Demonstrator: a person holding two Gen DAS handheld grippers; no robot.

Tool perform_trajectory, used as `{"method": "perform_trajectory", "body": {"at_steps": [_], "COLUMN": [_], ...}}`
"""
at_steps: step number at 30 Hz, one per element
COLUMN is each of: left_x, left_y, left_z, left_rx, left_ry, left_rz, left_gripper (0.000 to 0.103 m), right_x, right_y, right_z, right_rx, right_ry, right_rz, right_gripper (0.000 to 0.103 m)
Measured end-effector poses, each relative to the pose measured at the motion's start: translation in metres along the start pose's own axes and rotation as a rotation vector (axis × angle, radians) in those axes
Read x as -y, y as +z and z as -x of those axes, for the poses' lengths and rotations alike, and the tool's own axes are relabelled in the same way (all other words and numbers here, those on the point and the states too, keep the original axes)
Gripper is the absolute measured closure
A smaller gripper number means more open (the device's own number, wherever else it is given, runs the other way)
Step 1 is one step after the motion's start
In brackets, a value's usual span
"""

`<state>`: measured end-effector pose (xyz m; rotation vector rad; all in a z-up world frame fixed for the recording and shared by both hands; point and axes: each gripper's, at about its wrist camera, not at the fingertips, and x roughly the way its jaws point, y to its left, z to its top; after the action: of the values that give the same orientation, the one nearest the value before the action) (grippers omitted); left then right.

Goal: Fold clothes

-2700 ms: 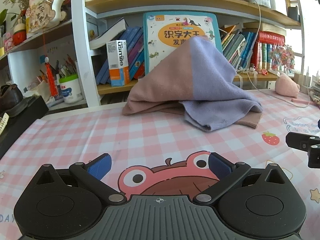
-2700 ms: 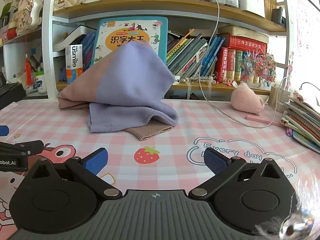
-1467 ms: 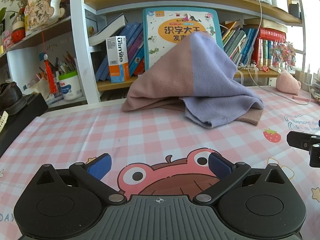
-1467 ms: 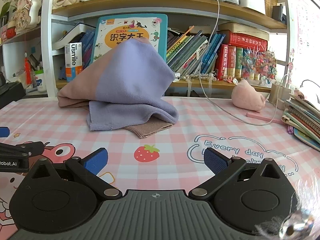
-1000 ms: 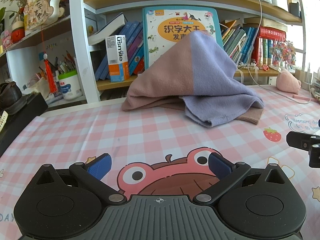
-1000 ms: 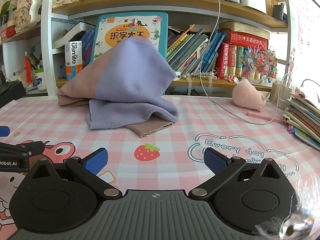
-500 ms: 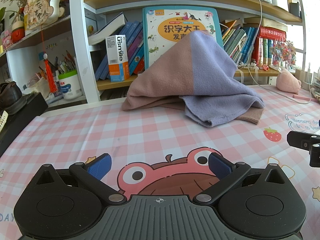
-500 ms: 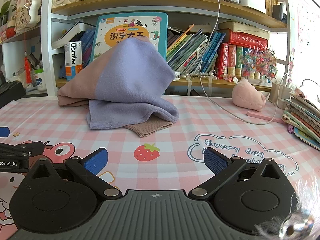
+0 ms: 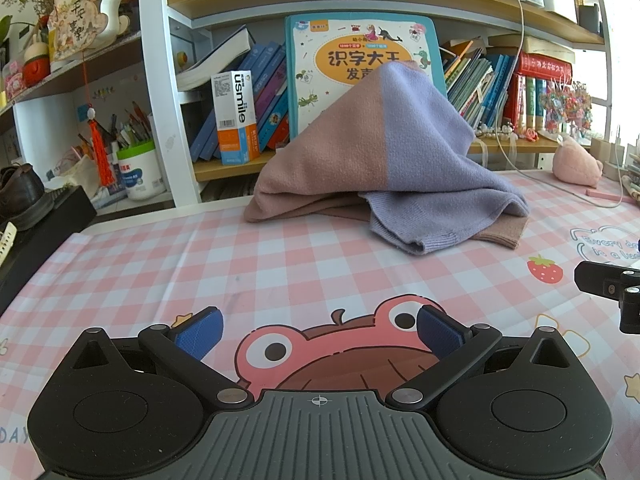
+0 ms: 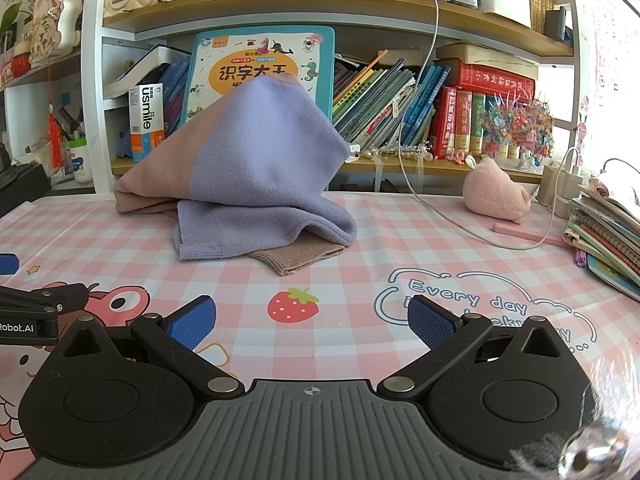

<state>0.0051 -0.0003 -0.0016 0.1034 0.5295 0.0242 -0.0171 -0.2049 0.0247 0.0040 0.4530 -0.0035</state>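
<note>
Your left gripper and right gripper hover with jaws spread, empty, near the heaped pink-and-lilac sweater at the table's far side

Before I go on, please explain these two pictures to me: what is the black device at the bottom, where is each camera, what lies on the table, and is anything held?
No robot arm is here. A person carries one two-finger gripper in each hand, and each has a fisheye camera looking forward along its fingers. One picture comes from the left gripper, the other from the right gripper; the black shape at the bottom is the tool itself. Both stand open above the table with their blue pads apart, and they hold nothing.

On the pink checked tablecloth lies a crumpled pink and lilac sweater, heaped against a children's book on the shelf. To the right are a pink plush toy, a white cable and a stack of booklets. The sweater is not yet folded.
</note>
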Motion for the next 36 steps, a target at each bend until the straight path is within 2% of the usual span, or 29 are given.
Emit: {"method": "perform_trajectory", "body": {"at_steps": [26, 36], "left_x": [0.005, 0.0076], "left_y": [-0.0017, -0.0025], "left_z": [0.0026, 0.0047], "left_rx": [0.02, 0.037], "left_ry": [-0.001, -0.025], "left_rz": [-0.024, -0.043], "left_gripper": [0.0, 0.0], "right_x": [-0.0008, -0.0038], "right_y": [0.0004, -0.0001], "right_z": [0.0002, 0.0045], "right_rx": [0.003, 0.029], "right_ry": [0.001, 0.016], "right_rz": [0.004, 0.023], "right_gripper": [0.0, 0.0]}}
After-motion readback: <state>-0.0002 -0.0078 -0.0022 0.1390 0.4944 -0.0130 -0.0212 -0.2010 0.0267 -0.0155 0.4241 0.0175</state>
